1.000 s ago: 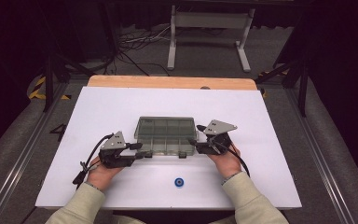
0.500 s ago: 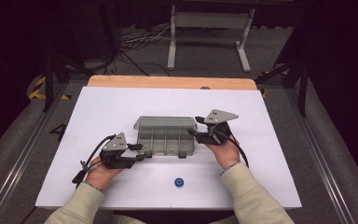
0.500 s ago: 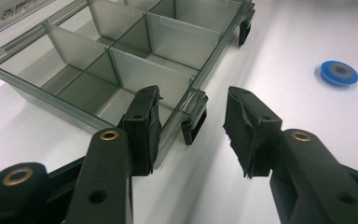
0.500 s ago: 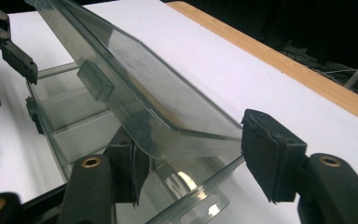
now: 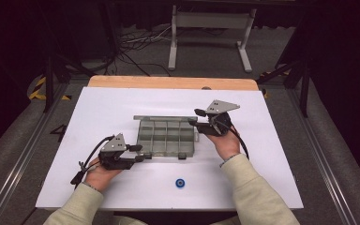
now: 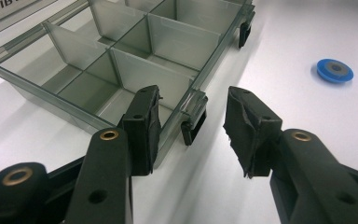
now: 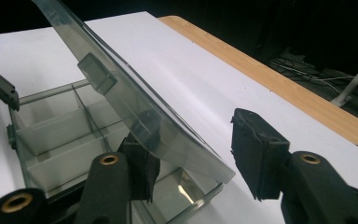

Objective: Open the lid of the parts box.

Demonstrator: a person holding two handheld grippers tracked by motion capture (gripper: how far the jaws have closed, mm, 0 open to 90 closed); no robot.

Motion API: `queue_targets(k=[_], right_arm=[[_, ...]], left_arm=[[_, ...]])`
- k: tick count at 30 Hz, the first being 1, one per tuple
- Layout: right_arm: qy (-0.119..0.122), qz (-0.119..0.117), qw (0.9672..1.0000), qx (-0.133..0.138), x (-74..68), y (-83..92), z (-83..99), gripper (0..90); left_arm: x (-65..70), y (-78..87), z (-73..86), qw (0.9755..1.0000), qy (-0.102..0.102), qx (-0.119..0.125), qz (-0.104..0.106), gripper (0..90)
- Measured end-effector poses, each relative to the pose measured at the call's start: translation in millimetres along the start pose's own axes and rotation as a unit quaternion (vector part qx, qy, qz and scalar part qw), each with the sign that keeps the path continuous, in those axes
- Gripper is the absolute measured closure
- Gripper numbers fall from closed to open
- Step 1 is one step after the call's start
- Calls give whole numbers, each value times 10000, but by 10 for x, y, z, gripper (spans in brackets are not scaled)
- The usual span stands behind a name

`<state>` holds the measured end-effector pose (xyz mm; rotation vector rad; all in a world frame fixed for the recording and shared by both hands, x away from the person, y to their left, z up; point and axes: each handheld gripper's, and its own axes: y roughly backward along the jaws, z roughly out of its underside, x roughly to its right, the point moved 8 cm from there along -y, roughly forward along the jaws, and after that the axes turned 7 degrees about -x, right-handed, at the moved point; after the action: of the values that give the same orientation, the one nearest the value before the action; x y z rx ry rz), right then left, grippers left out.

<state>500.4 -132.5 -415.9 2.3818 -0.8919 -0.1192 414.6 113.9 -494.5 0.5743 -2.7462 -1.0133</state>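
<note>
A clear grey divided box (image 5: 166, 136) sits at the middle of the white table (image 5: 98, 108), its lid (image 5: 165, 118) raised and tilted back toward 12 o'clock.

The left gripper (image 5: 143, 153) rests on the table at the box's 8 o'clock corner. In the left gripper view its jaws stand partly apart around the near corner of the box (image 6: 121, 60): one pad (image 6: 145, 126) lies against the wall, the other is clear of it, with a black latch (image 6: 192, 127) in the gap. It grips nothing.

The right gripper (image 5: 198, 118) is at the box's 2 o'clock corner, lifted off the table. Its jaws have just been closing. In the right gripper view the lid (image 7: 135, 100) slants up across the left jaw, resting over that pad (image 7: 142, 163), while the other pad stands clear of it; the jaws remain part open, not clamped.

A small blue disc (image 5: 180, 183) lies on the table at 6 o'clock from the box, well apart from both grippers.
</note>
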Motion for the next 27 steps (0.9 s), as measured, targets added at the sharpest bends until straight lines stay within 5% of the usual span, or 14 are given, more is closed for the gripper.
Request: queue_targets(k=[11,22,27], right_arm=[[-293,13,9994,197,163,-125,-89,596],[-162,344,9993,-18,229,-322,-72,638],[-394,350,9986,88,301,-396,-63,637]], left_arm=[[1,-1,-1,10000,4,2,-1,552],[-2,2,0,10000,31,0,13,552],[-2,2,0,10000,39,3,18,551]])
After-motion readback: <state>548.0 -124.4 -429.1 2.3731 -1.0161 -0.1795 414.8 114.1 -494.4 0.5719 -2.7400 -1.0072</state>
